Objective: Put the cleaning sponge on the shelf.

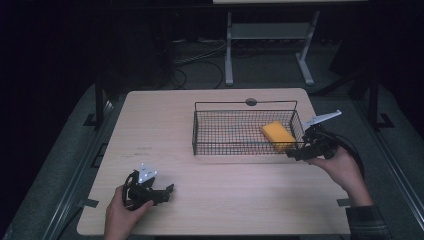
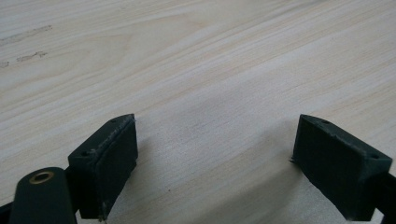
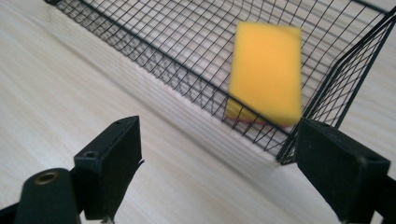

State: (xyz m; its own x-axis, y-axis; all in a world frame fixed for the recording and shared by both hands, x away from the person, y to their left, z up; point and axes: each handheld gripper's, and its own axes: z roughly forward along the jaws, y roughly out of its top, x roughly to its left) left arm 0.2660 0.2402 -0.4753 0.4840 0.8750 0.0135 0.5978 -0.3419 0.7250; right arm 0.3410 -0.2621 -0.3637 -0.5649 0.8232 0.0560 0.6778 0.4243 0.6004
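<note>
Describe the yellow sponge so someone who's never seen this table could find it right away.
On the light wooden table stands a black wire basket. The yellow sponge lies inside at its right end, near the right gripper. It is the one bright, solid block there.

In the right gripper view the sponge (image 3: pixel 266 70) is smeared by motion blur, its edges soft, and its near lower edge sits behind the basket (image 3: pixel 154 51) wire. The basket's far end runs off the top edge. In the high view the left gripper (image 1: pixel 167 191) is too small and dark to read its jaws, and both forearms are cut by the bottom edge
</note>
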